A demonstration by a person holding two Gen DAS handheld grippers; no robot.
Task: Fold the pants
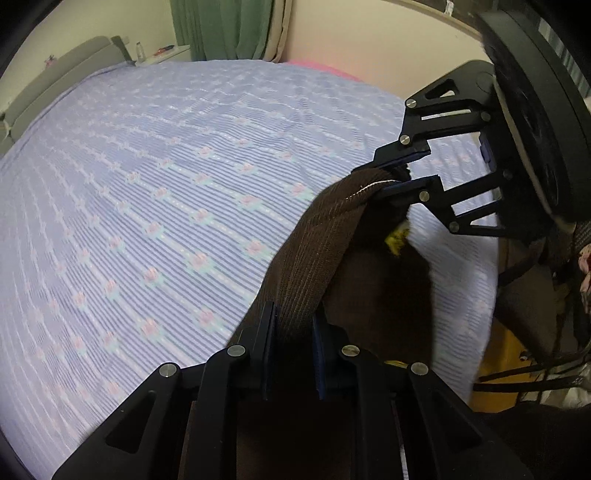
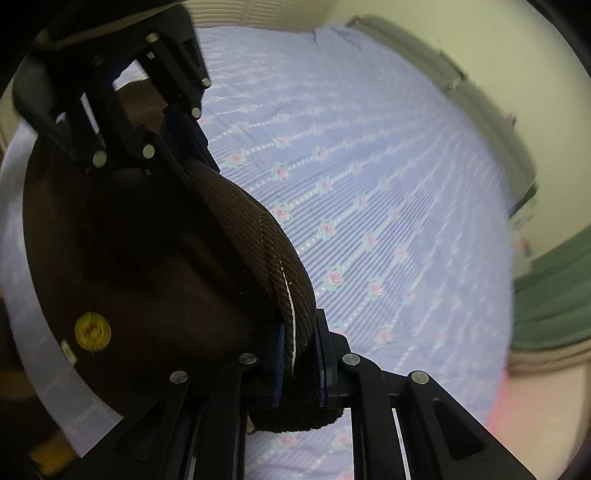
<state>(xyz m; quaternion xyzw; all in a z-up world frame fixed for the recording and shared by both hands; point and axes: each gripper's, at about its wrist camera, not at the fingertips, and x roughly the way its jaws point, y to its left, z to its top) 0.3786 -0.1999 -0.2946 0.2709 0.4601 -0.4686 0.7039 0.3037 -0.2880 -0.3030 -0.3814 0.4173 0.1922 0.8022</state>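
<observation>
1. Pants (image 1: 314,251), brown corduroy, lifted off the bed (image 1: 155,206) and strung by the waistband (image 2: 266,254) between the two tongs; rest of the garment hanging below as a dark slack mass, legs out of sight.
2. Waistband taut, running in a near-straight line from one grip to the other; long axis of the garment judged to drop downward from it, crosswise to that line, though not shown in full.
3. Yellow round tag (image 2: 92,331) on the inner side of the fabric, just under the band.
4. Left gripper (image 1: 293,354) clamped on one end of the waistband, pads pressed on the cloth; right gripper (image 2: 299,365) clamped likewise on the other end, white stitching visible between its pads.
5. Progress, as a judgement: early. Pick-up by the waist done; no fold visible; laying out flat, leg-on-leg fold and crosswise folds apparently all left.
6. Bed: lilac striped cover with small roses, bare of other things in view; green curtain (image 1: 225,29) and pale wall beyond.
</observation>
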